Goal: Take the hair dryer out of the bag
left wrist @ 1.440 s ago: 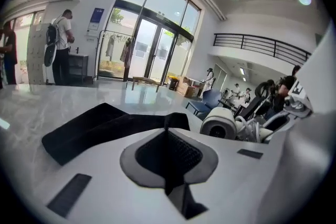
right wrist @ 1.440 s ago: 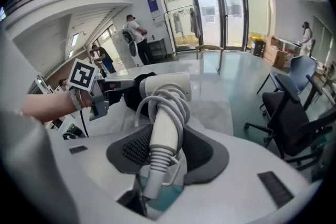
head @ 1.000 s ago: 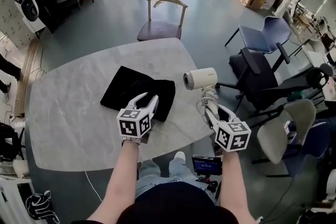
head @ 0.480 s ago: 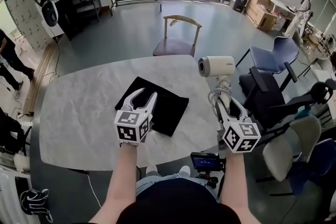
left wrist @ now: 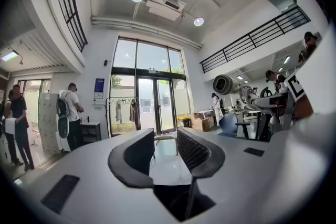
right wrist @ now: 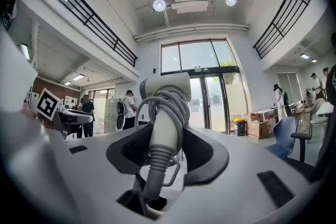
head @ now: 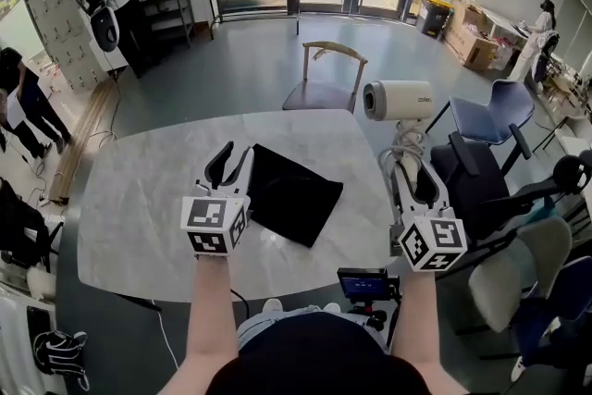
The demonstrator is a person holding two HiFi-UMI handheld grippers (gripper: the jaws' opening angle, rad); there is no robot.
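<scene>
The right gripper has its jaws closed on the handle of the hair dryer, with the coiled cord wound around the handle just above the pads. The left gripper is open with nothing between its jaws, which have just been closing a little.

The hair dryer is held upright in the air, above the right edge of the bench and well apart from the black bag, which lies flat on the bench. So I judge that the taking out is done and only a safe putting down remains.

For this, the grip should stay firm and low on the handle, because the heavy head may tip it. It is better to bring it inward over bare bench beside the bag, not near the edge, and to open only when it rests.
</scene>
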